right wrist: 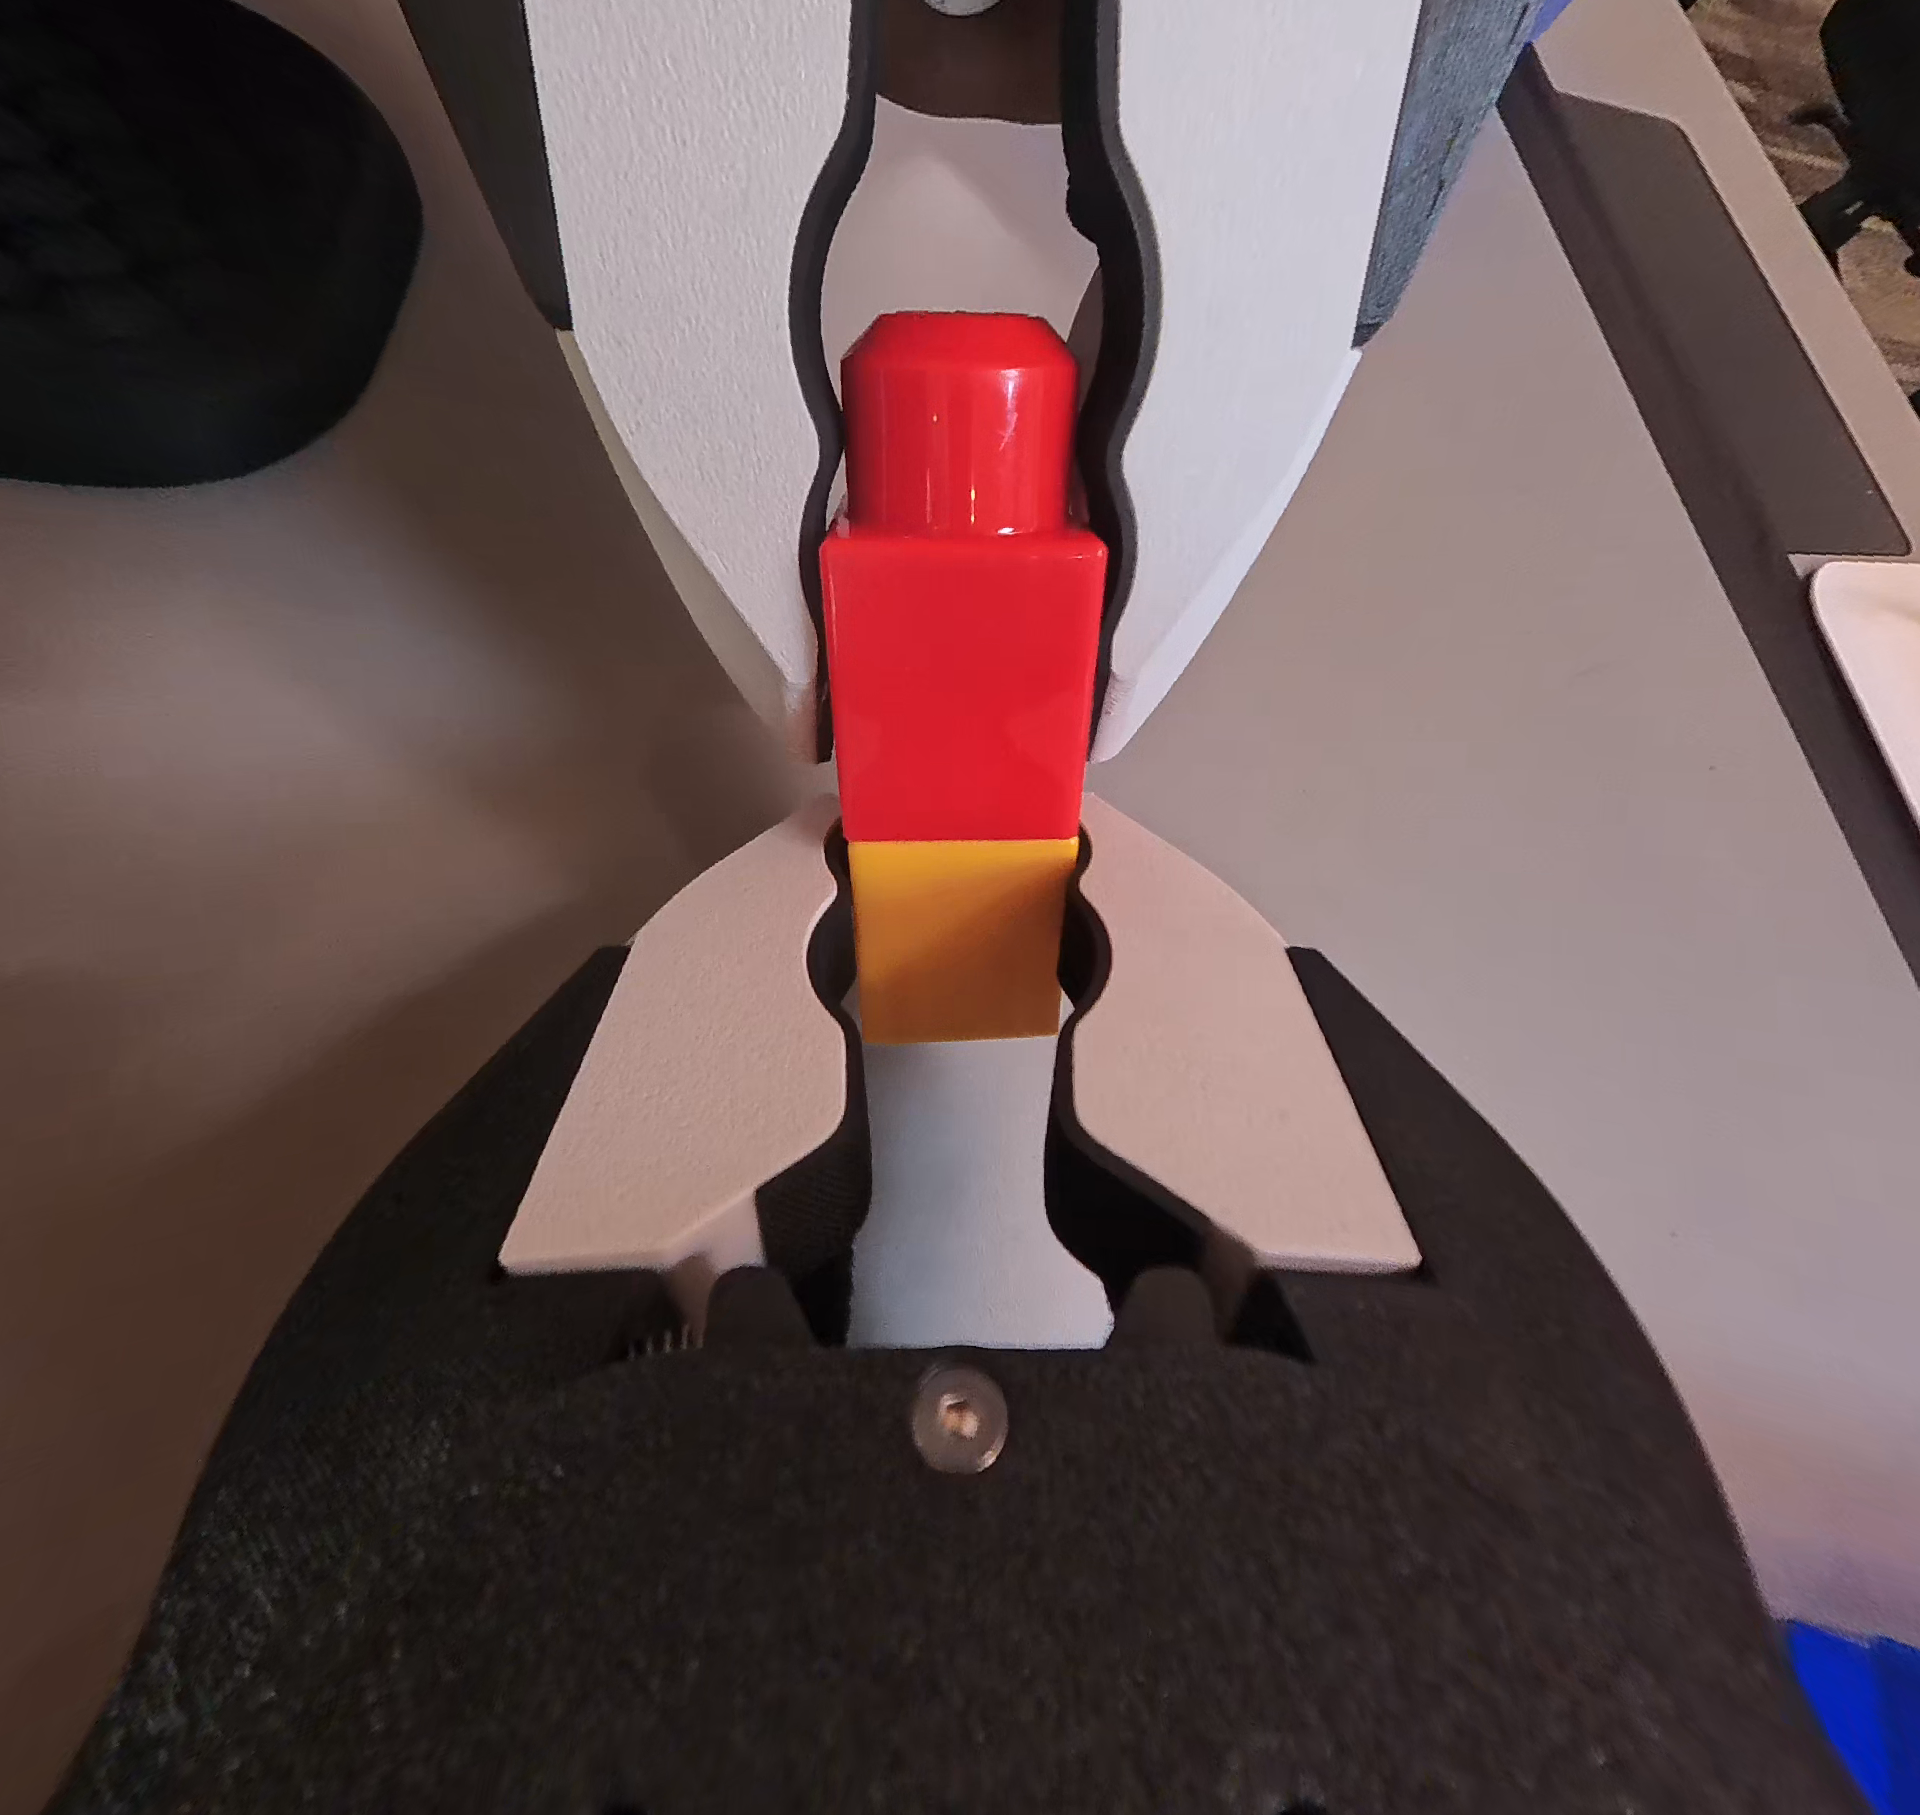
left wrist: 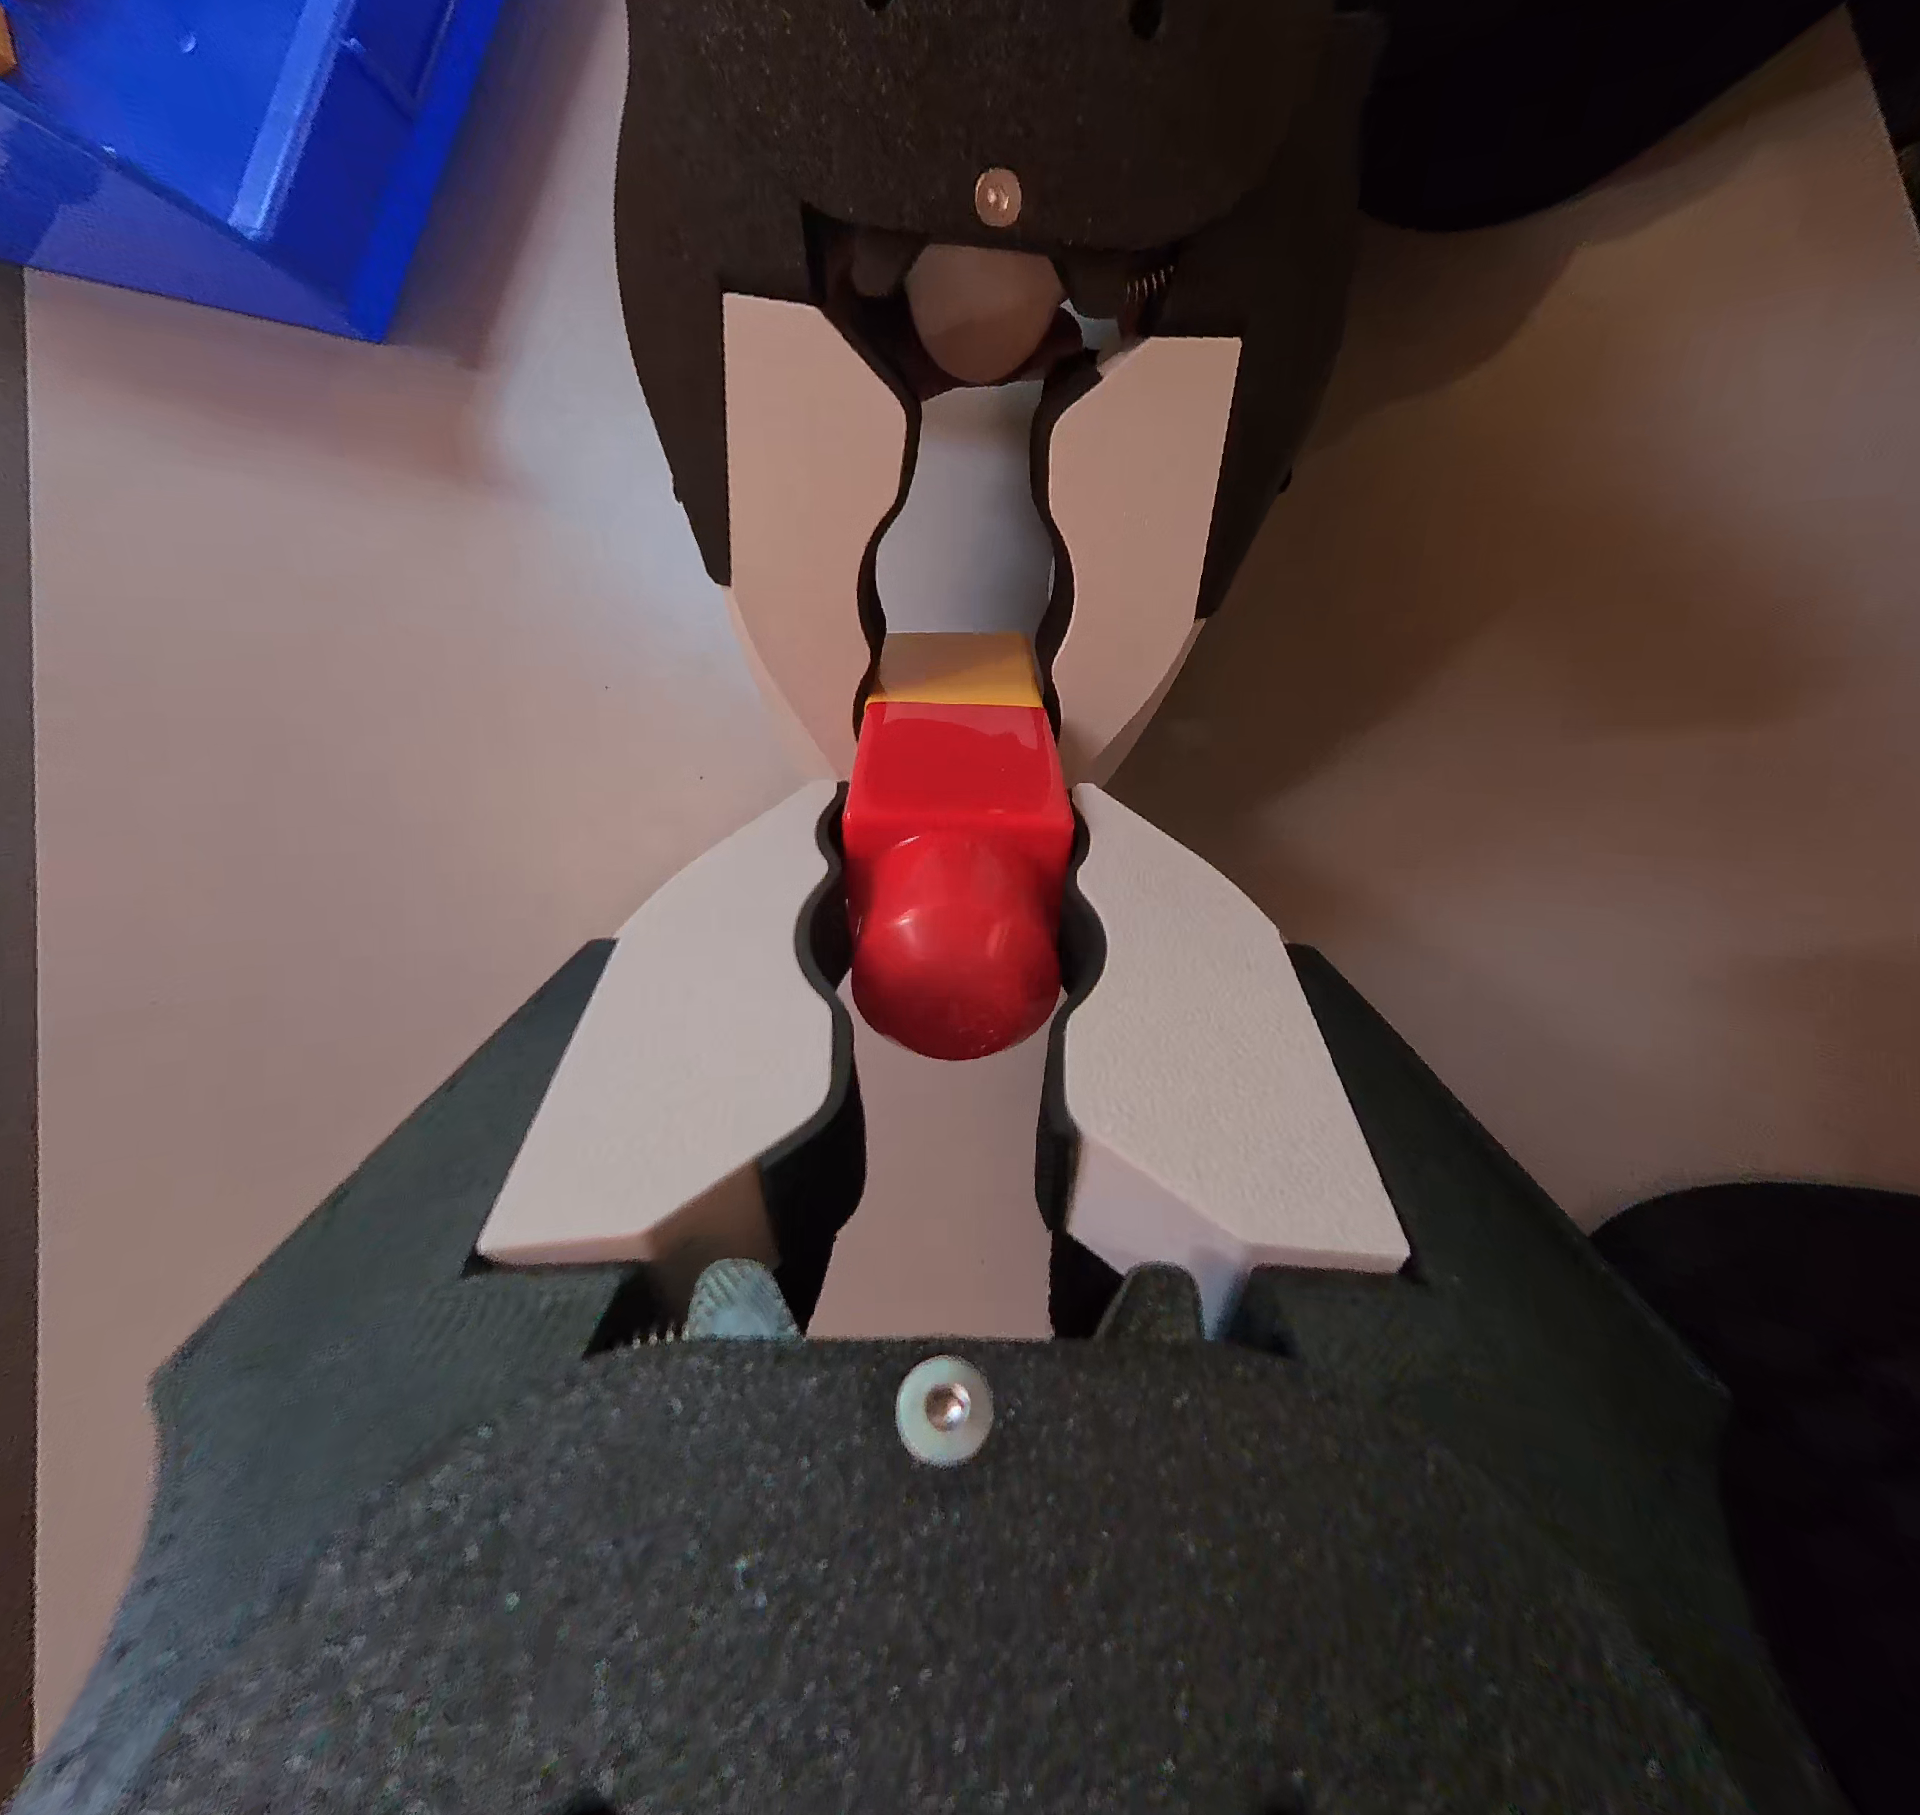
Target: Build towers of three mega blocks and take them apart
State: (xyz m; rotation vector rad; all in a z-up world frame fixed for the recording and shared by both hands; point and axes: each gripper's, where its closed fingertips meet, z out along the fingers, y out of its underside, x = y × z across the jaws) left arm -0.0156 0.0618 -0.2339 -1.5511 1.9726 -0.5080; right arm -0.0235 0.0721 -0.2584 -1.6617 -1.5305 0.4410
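so, step in hand: a judgement; the red block (right wrist: 961,664) and the yellow block (right wrist: 956,939) are joined end to end and each sits in a different tool, which reads as either the pull-apart or the final press of a join; i cannot tell which from these views.
left tool (left wrist: 956,872): clenched on the red block, its white fingers (left wrist: 717,1027) pressing the block's two flat sides; the round red stud points back toward this tool's own camera.
right tool (right wrist: 956,934): clenched on the yellow block, wavy pads tight on both of its sides; the red block juts out past its tips into the opposing tool.
where the blocks are: held between the two tools, above the pale surface (right wrist: 1403,830); whether they touch it is not clear; only two blocks show, no third.
alignment: the two tools face each other nearly nose to nose, fingertips close at the seam between red and yellow.
doing it well: keep both grips firm and square on the flat faces; move along the shared axis of the blocks, with no twist; if separating, a slight rocking should free the stud more gently than a straight yank.
risk: the smooth red plastic could slip in the pads; the tips could collide.
nearby: a blue bin (left wrist: 239,92) lies off to the side, well apart.
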